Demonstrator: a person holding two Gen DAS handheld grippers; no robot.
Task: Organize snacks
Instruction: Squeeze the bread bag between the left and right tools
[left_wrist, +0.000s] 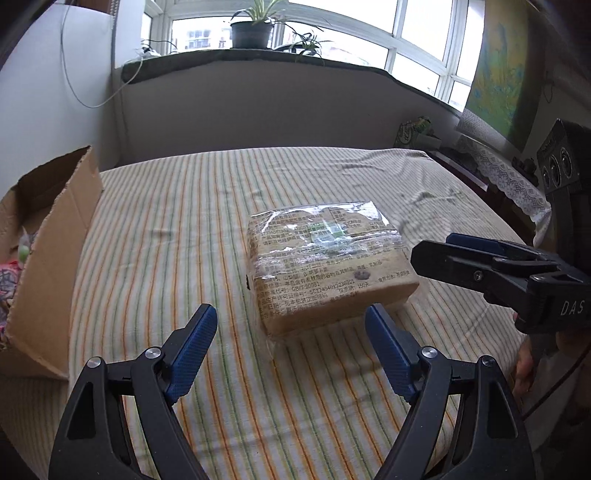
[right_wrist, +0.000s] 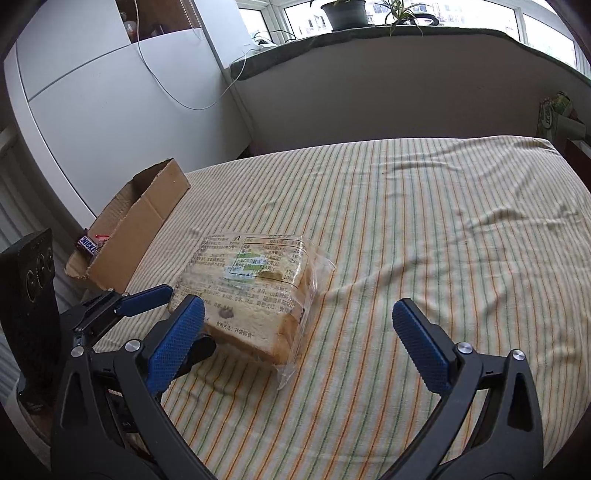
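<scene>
Left tool (left_wrist: 290, 325): nearest the lens in the left wrist view, at 6 o'clock; blue pads spread wide, released, nothing between them. It faces the bread's near edge, presumably lined up for a pickup.

Right tool (right_wrist: 297, 315): nearest the lens in the right wrist view, at 6 o'clock; likewise released and empty. The bread lies at 11 o'clock of its gap, partly behind the left-hand pad, so it is not centred on the pack.

Bed (left_wrist: 177, 221): largest item; a mattress under a cream sheet with orange and green stripes, wrinkled toward 2 o'clock. It carries the bread and, it seems, the box.

Cardboard box (right_wrist: 147, 218): open-topped, flaps up, at 9 o'clock in the left wrist view and 10 o'clock in the right. Wrapped snacks show inside, so it is probably the collecting place, left open for dropping things in.

Sliced bread pack (left_wrist: 325, 262): the task's thing; clear printed wrapper, lying flat on the bed at mid-frame, well apart from the box, touched by neither tool. Soft loaf in loose film, so likely to crush or slip under a hard squeeze.

Chocolate bar (right_wrist: 88, 244): smallest; dark wrapper, at the box's near end.

Judged step: approach to the bread, carrying to the box not yet done.
</scene>
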